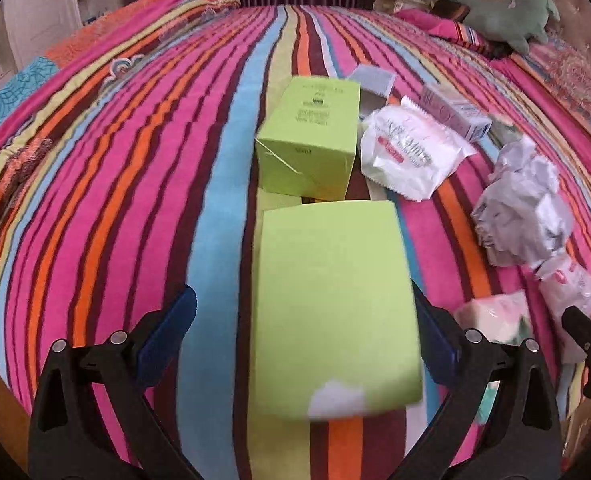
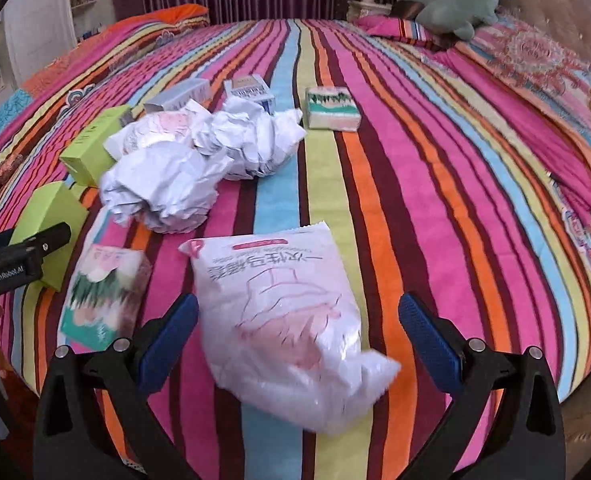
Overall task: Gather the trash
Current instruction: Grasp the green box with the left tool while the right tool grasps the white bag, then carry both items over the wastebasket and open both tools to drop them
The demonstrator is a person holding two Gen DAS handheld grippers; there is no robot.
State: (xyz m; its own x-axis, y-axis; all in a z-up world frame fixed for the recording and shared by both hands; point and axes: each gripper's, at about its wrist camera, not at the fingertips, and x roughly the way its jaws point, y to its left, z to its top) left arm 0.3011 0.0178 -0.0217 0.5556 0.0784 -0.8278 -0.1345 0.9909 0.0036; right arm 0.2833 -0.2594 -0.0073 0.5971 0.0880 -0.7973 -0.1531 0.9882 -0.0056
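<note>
Green box (image 1: 335, 308) between wide-apart left gripper (image 1: 307, 336) fingers, on striped bed (image 1: 115, 184) | white bag (image 2: 287, 320) between spread right gripper (image 2: 299, 344) fingers — nothing held | step: reaching for trash | next: squeeze, lift

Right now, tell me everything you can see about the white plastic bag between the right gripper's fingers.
The white plastic bag is a soft, crinkled pouch with pink line drawings, a red band and printed characters. It lies on the striped bedspread, serrated end pointing away. It sits between the open right gripper fingers, neither visibly clamping it.
</note>
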